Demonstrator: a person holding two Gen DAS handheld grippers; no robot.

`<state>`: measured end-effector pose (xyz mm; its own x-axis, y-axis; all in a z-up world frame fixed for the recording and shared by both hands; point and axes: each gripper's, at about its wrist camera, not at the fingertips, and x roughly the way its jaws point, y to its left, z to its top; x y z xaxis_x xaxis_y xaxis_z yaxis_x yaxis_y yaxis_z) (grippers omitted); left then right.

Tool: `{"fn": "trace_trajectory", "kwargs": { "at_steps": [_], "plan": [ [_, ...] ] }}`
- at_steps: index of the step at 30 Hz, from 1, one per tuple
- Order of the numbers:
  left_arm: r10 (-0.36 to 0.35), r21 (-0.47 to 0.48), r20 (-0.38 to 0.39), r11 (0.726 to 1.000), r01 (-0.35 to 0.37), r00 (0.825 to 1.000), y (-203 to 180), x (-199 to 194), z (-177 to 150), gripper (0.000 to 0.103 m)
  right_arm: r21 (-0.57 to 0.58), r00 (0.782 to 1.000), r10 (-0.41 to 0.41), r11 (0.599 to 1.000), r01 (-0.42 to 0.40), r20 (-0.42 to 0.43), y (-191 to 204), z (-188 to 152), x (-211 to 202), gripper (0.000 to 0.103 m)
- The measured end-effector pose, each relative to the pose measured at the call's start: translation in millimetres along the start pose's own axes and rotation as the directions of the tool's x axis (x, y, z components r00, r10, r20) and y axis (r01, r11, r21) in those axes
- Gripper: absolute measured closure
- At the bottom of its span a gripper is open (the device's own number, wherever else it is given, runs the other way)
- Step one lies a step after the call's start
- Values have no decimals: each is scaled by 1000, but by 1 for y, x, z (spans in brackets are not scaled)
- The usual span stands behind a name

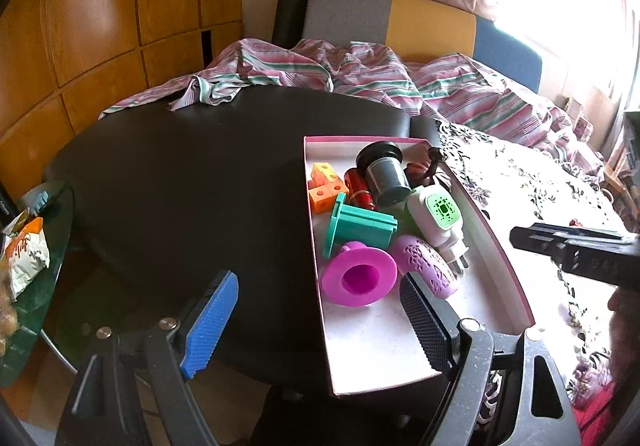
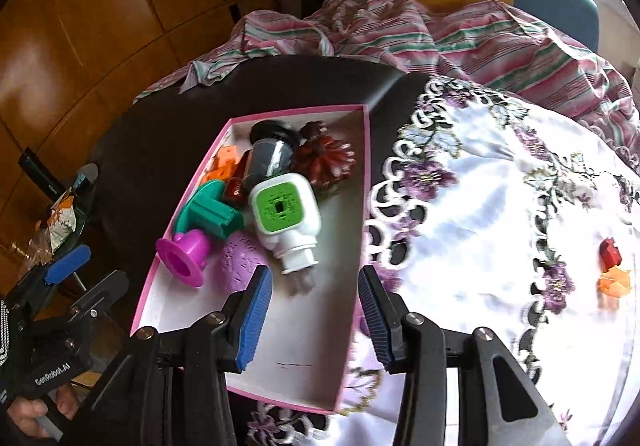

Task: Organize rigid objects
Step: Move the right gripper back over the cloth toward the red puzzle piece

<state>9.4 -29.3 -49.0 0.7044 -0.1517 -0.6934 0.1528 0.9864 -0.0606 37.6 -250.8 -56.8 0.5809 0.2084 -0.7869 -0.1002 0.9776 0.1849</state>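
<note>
Most rigid objects already lie piled at the far end of the pink box point(image 2: 362, 181) on the table point(image 1: 180, 173); a red piece point(image 2: 611, 252) and an orange piece point(image 2: 614, 282) remain on the embroidered cloth point(image 2: 500, 226) toward the table's right edge. Both the left hand-held gripper point(image 1: 320, 322) and right hand-held gripper point(image 2: 314, 318) are spread apart and empty. "GenRobot.AI" shows on the left handle

Toys point(image 1: 362, 230) in box point(image 1: 496, 246) on table point(image 1: 180, 181)

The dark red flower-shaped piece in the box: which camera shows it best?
The right wrist view. There the flower piece lies in plain sight at the far end of the box, petals visible. In the left wrist view only a dark sliver shows behind the grey cup.
</note>
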Motion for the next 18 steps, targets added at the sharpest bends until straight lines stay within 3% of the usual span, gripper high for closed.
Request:
{"fn": "trace_trajectory", "kwargs": {
  "at_steps": [6, 11, 18],
  "plan": [
    [-2, 10, -5, 1000, 2, 1000, -4, 1, 1, 19, 72, 999, -42, 997, 40, 25, -41, 7, -17, 58],
    [-2, 28, 0, 1000, 2, 1000, -8, 1, 3, 19, 143, 992, -124, 983, 117, 36, -86, 10, -30, 58],
    [-21, 44, -1, 999, 21, 1000, -16, 1, 4, 19, 268, 963, -266, 931, 248, 35, -156, 2, -51, 58]
  ]
}}
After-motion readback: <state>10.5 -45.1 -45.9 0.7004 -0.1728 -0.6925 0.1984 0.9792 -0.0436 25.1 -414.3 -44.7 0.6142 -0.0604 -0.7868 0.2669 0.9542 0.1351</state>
